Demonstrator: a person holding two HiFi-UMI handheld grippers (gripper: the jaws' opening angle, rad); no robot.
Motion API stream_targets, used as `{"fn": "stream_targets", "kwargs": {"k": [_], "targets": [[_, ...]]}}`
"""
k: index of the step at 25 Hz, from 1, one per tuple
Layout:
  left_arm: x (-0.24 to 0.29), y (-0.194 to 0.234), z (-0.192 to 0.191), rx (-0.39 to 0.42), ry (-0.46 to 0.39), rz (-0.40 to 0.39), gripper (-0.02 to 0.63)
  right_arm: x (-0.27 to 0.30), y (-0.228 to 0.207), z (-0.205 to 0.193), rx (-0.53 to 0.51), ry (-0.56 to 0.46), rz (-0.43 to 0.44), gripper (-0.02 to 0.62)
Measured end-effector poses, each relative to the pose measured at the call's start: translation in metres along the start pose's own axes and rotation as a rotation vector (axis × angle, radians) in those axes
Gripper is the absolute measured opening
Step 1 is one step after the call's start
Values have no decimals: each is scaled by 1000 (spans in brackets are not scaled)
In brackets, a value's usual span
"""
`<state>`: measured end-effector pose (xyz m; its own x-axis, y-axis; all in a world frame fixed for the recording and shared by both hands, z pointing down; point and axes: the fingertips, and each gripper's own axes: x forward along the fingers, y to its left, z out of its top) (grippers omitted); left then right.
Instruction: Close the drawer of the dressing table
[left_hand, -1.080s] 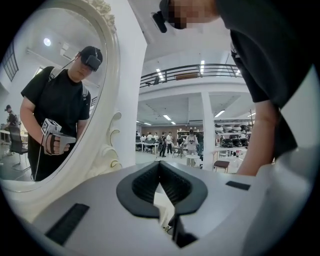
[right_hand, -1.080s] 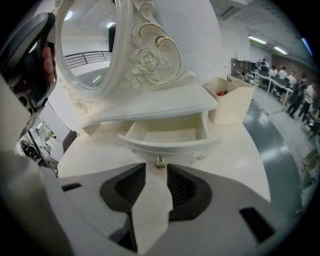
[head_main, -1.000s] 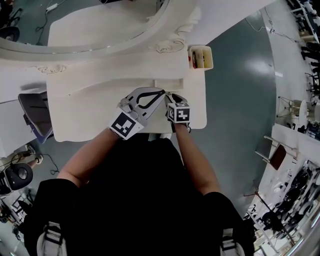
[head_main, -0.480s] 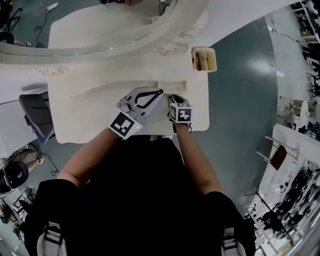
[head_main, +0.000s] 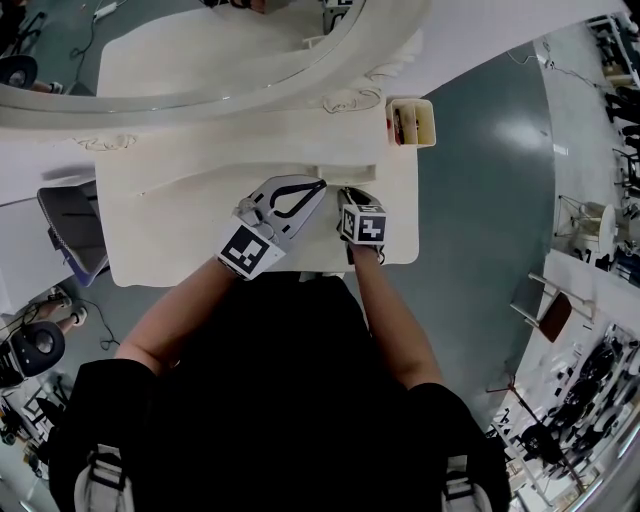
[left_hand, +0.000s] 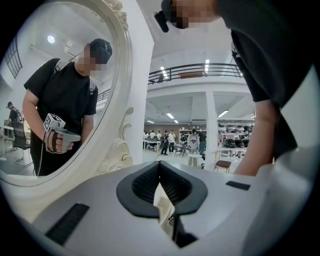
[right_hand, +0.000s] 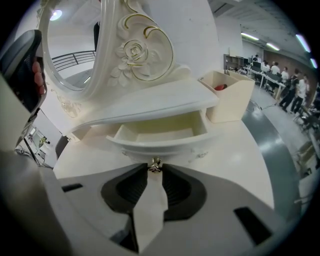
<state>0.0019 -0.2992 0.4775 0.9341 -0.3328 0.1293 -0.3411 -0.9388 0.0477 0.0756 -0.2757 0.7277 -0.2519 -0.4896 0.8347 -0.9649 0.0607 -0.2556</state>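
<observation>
The right claw (right_hand: 155, 170), whose jaws have just been closing, pinches the small metal knob (right_hand: 155, 164) of the drawer (right_hand: 165, 134). The drawer stands pulled out over the worktop (right_hand: 235, 150), below the mirror (right_hand: 70, 50). The left claw (left_hand: 159, 165) hovers beside the right one, tips together and empty.

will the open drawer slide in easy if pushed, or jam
The drawer looks empty and shallow, so it is probably light and slides freely. Its front is wide with one small central knob; an off-centre push might skew and bind it.
</observation>
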Motion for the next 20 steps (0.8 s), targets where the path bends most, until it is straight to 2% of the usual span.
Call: {"fn": "stream_targets", "kwargs": {"k": [20], "targets": [[-9,12,-11,-17,20,48,-5,20,-6,37,-21,-24,-12,95]]}}
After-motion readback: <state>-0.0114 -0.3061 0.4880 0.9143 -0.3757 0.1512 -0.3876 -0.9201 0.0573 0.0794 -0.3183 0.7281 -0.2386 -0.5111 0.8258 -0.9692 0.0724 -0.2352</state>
